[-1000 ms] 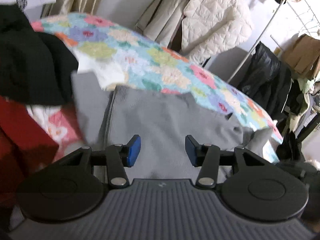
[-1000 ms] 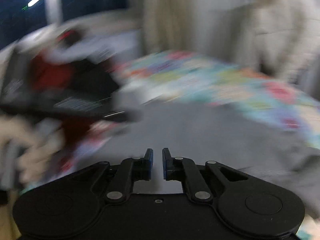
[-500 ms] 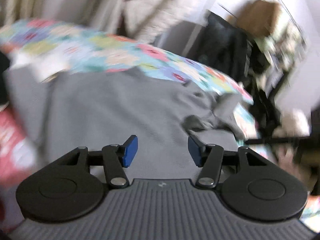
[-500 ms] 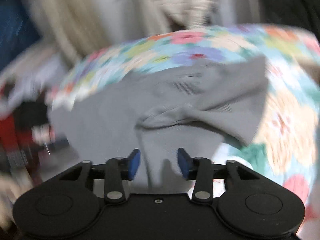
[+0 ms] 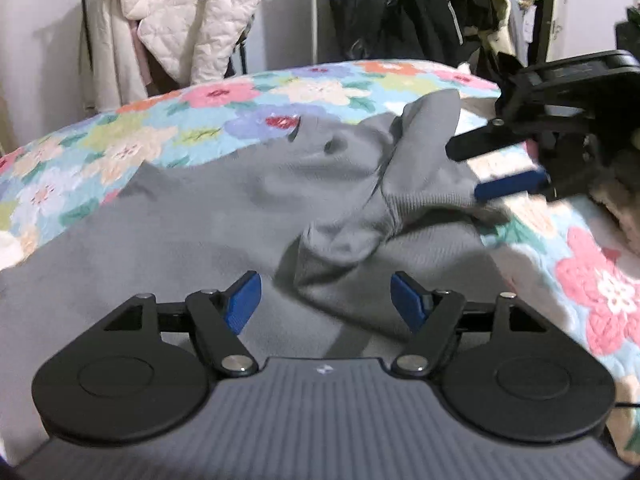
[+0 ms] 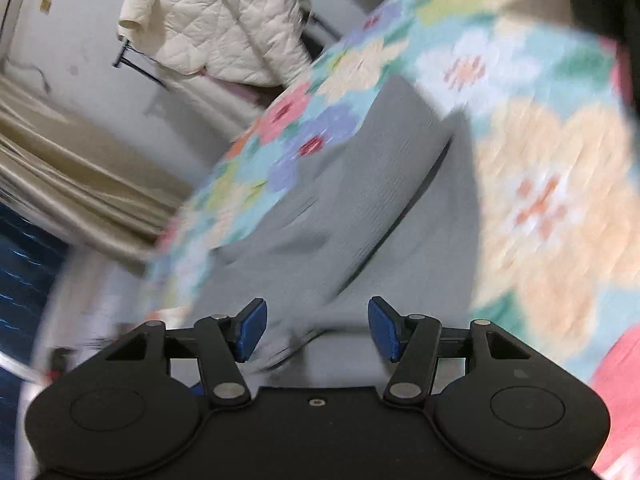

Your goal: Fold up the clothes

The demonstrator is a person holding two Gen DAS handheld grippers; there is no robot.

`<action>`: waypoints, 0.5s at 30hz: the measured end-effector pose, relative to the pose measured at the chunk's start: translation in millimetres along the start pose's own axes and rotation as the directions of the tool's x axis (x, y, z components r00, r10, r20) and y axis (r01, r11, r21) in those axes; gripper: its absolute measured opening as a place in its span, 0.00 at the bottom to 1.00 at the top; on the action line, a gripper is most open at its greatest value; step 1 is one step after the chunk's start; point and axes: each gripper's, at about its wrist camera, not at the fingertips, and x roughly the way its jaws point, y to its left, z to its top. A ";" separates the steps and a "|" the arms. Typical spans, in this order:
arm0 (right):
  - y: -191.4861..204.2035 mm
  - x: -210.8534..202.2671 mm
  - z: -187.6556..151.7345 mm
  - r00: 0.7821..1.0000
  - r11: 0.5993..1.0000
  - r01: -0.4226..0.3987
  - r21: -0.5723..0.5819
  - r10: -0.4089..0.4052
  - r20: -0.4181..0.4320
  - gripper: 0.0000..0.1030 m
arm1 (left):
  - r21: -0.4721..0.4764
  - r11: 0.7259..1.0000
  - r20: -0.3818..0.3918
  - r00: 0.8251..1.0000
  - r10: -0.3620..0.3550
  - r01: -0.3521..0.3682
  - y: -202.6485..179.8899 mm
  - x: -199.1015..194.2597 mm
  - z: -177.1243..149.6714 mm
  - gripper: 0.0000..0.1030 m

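Observation:
A grey knit sweater point(image 5: 192, 216) lies spread on the flowered bedspread point(image 5: 280, 96). Its sleeve point(image 5: 416, 176) is bunched and folded across the body toward the right. My left gripper point(image 5: 326, 300) hovers open just above the sweater, with the sleeve's lower fold ahead of its blue pads. My right gripper point(image 5: 492, 168) appears at the right of the left wrist view, its fingers spread at the sleeve's end. In the blurred right wrist view, the right gripper point(image 6: 318, 330) is open over the grey sweater point(image 6: 360, 208), with nothing between the pads.
A cream quilted coat point(image 5: 192, 20) hangs on a rack behind the bed, and dark jackets point(image 5: 400, 8) hang to its right. Beige curtains point(image 6: 60, 168) drape at the left of the right wrist view. The bed's far edge runs below the coats.
Both views have swung to the right along the sweater. The right gripper went from nearly shut to wide open and now sits by the sleeve. The left gripper stayed open.

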 end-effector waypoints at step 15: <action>9.4 49.7 1.5 0.986 0.996 -0.053 0.072 0.064 -0.154 0.67 | 0.062 0.994 0.172 0.980 -0.100 0.090 -14.6 11.2 -7.6 0.10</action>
